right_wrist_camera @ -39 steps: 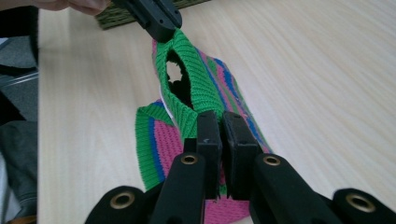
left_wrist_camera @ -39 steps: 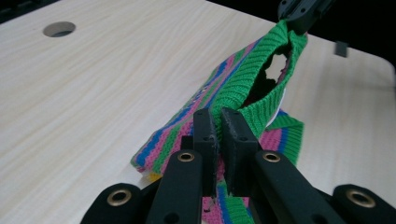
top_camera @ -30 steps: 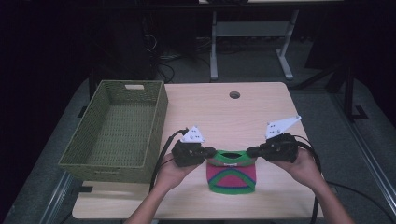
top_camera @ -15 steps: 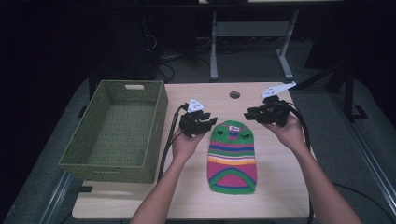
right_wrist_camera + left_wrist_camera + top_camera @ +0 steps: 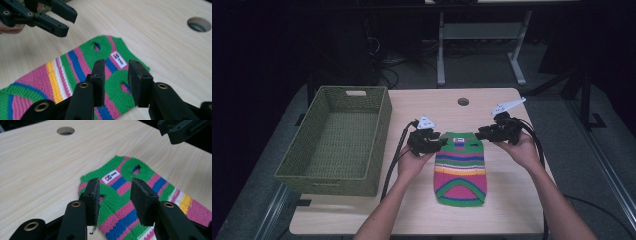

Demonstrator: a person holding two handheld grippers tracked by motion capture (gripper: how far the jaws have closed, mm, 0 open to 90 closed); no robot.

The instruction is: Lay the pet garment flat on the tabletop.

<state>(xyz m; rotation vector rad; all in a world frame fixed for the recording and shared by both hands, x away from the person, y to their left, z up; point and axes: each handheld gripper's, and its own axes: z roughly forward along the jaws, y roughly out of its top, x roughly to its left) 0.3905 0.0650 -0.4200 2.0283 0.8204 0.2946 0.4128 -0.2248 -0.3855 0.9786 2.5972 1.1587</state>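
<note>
Hovering both hand-held grippers over the sweater's (image 5: 460, 165) far end, I see left (image 5: 438, 143) and right (image 5: 482, 134) just spread, pinching nothing, sweater flat on the counter (image 5: 432, 107).

A dim lab: bare wooden table (image 5: 432, 102), cables (image 5: 387, 65) and metal stands (image 5: 482, 35) behind.

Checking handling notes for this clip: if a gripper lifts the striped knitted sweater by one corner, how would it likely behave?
The striped sweater is soft knit lying flat on the table, so it would probably droop and fold rather than hold shape. It looks thin and small, likely light. Its ribbed texture should grip the pads rather than slip.
</note>
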